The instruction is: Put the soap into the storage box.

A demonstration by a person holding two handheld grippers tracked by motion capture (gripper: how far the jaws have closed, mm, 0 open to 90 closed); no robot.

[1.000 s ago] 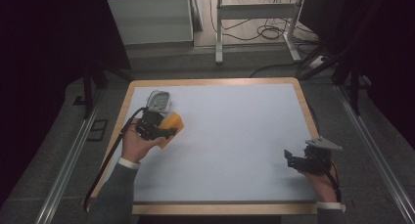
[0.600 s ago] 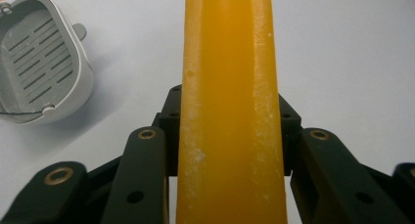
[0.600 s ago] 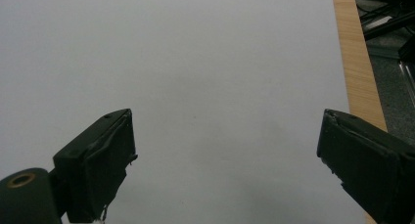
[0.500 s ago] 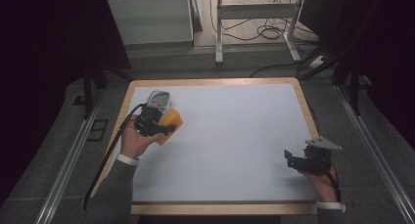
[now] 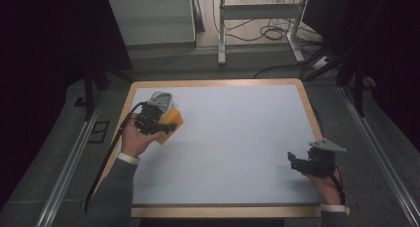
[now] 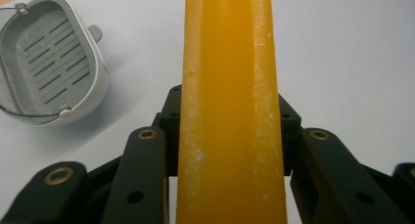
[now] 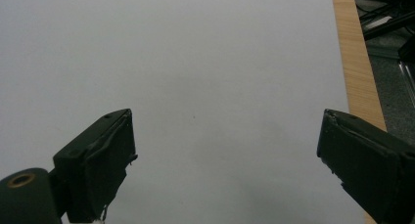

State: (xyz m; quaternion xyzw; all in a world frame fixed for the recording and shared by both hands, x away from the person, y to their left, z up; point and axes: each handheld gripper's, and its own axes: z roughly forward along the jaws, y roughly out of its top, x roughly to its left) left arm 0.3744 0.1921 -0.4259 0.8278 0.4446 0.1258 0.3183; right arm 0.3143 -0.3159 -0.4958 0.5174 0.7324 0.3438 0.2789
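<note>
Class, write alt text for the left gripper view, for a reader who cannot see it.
A yellow slab stands edge-on, clamped in the left claw between its black jaws. Behind it to the left, a grey slotted basket with a wire handle rests on the white table.

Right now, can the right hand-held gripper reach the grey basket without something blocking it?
Probably yes. The right hand-held gripper is open and empty, and bare table lies between. But the grey basket sits far across, beside the left hand-held gripper holding the orange sponge.

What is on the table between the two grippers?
Nothing: in the high view, bare white table lies between the left gripper holding the orange block and the right gripper.
</note>
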